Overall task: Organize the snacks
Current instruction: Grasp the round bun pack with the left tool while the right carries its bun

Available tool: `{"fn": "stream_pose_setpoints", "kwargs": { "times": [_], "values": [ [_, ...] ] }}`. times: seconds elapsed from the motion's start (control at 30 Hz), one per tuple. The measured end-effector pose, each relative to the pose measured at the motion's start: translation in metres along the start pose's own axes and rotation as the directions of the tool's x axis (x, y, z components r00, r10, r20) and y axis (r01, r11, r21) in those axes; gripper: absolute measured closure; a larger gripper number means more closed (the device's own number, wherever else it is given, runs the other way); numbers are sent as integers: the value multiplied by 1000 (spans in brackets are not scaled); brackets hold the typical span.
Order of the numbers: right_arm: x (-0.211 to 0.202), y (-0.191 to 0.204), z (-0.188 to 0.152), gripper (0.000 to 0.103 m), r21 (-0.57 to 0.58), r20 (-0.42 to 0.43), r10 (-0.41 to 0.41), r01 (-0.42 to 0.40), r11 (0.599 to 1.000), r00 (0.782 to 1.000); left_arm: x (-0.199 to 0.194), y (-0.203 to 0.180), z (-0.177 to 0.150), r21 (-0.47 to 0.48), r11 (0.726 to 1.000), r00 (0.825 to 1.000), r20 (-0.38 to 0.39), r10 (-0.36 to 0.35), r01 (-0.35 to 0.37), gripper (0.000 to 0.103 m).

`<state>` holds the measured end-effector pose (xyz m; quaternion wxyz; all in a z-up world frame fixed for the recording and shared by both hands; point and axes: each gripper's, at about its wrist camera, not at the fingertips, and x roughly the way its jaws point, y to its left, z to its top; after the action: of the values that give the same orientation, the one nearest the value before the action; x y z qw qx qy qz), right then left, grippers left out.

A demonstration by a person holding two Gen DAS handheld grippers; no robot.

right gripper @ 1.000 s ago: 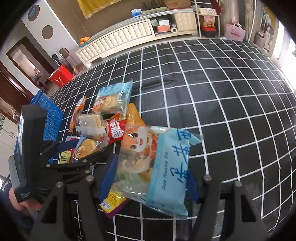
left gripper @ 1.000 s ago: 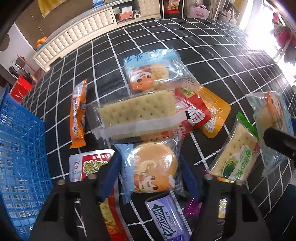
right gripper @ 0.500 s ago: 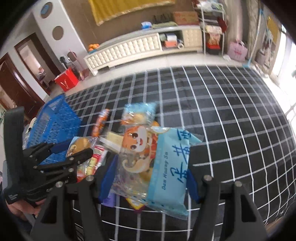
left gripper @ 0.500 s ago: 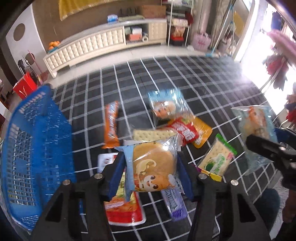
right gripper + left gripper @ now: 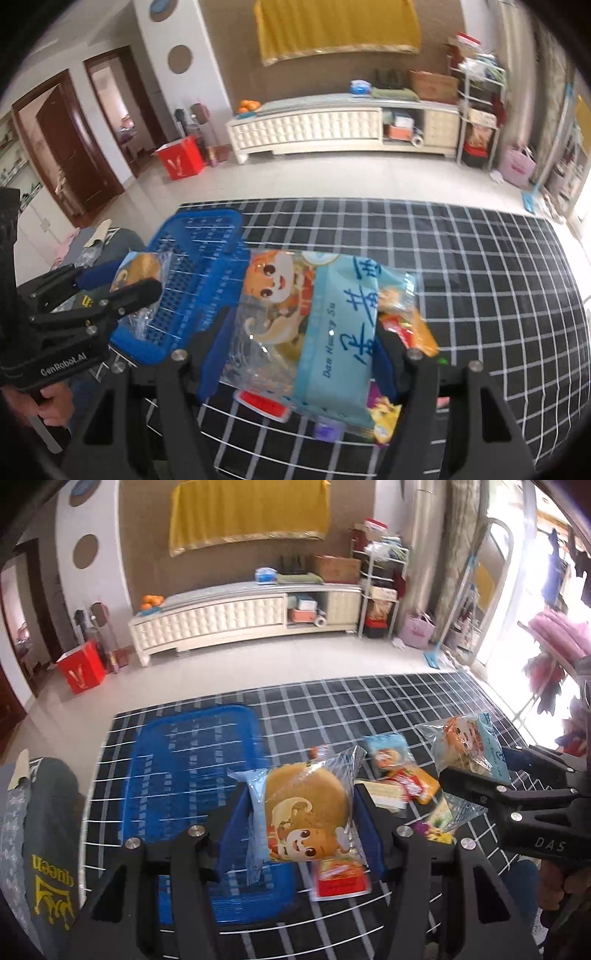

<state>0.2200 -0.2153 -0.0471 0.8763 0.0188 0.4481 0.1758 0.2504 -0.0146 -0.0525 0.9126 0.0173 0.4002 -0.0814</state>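
Observation:
My left gripper [image 5: 301, 819] is shut on a clear packet with a round golden cake and a cartoon face [image 5: 306, 812], held in the air over the right side of the blue mesh basket [image 5: 184, 775]. My right gripper [image 5: 299, 347] is shut on a larger light-blue cartoon packet [image 5: 314, 332], raised above the snack pile. In the left wrist view the right gripper [image 5: 476, 775] shows at the right with that blue packet [image 5: 467, 746]. In the right wrist view the left gripper [image 5: 122, 284] with its cake packet [image 5: 142, 266] hangs at the basket's [image 5: 192, 266] left edge.
Several snacks lie on the black grid-pattern table [image 5: 369, 701]: a small blue packet [image 5: 388, 753], a red-and-orange pouch [image 5: 413, 782], a cracker pack [image 5: 384, 794], a red-and-white pack [image 5: 340, 880]. A dark cloth with yellow lettering [image 5: 51, 849] sits left. A hand [image 5: 51, 406] holds the left gripper.
Both grippers have risen high above the table with their packets. The left one has swung left, so its cake packet now hangs over the blue basket instead of the pile.

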Motion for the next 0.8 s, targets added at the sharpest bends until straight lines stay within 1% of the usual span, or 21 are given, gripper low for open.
{"fn": "stream_pose_setpoints", "kwargs": {
  "times": [0.17, 0.33, 0.5, 0.57, 0.67, 0.8],
  "values": [
    [13, 37, 12, 32, -72, 1, 17, -17, 997, 1000, -16, 50, -5, -18, 998, 999, 11, 52, -52, 50],
    [32, 72, 24, 32, -116, -18, 48, -50, 992, 999, -20, 84, -6, -38, 997, 997, 11, 70, -70, 50],
    [54, 94, 34, 32, -147, -46, 62, -68, 987, 997, -13, 114, -5, -65, 996, 998, -8, 63, -64, 50],
    [65, 100, 38, 32, -148, -64, 67, -76, 986, 996, -4, 123, -3, -77, 996, 998, -20, 53, -55, 50],
    [82, 105, 43, 32, -156, -90, 69, -83, 984, 994, 13, 136, 3, -90, 996, 999, -42, 25, -29, 50],
    [97, 106, 47, 32, -152, -106, 65, -81, 985, 992, 30, 142, 8, -84, 996, 998, -61, 9, -14, 50]
  ]
}}
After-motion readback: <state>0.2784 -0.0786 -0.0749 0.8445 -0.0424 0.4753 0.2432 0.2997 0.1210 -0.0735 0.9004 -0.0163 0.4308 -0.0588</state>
